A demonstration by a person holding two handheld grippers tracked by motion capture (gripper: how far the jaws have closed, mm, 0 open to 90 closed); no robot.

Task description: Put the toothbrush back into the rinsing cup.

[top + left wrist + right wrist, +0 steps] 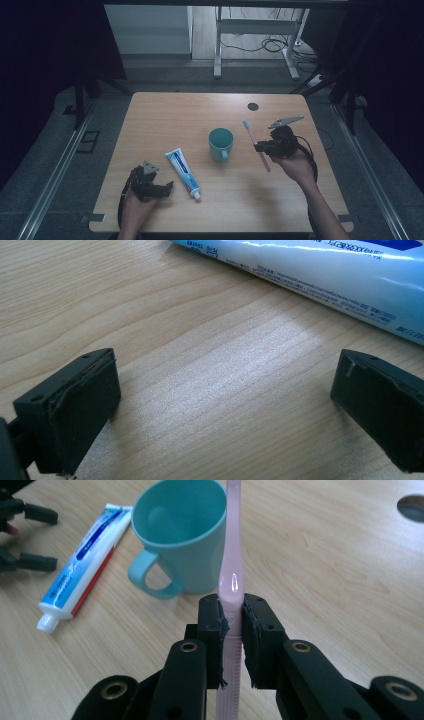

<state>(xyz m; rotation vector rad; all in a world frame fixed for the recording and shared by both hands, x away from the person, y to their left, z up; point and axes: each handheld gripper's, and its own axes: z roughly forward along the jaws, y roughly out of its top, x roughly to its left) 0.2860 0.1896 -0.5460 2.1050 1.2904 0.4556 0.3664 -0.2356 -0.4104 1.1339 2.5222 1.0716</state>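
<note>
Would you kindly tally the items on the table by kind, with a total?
Toothbrush: 1, pink, clamped in the right gripper
Toothpaste tube: 1
Mug: 1, teal
Total: 3

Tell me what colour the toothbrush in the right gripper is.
Pale pink; the toothbrush shows best in the right gripper view.

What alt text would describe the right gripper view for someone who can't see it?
The right tongs, shut on a pink toothbrush, hold it over a wooden table, its handle running up past a teal mug. A toothpaste tube lies left of the mug, cap toward the camera, with the left tongs at the far left edge.
</note>
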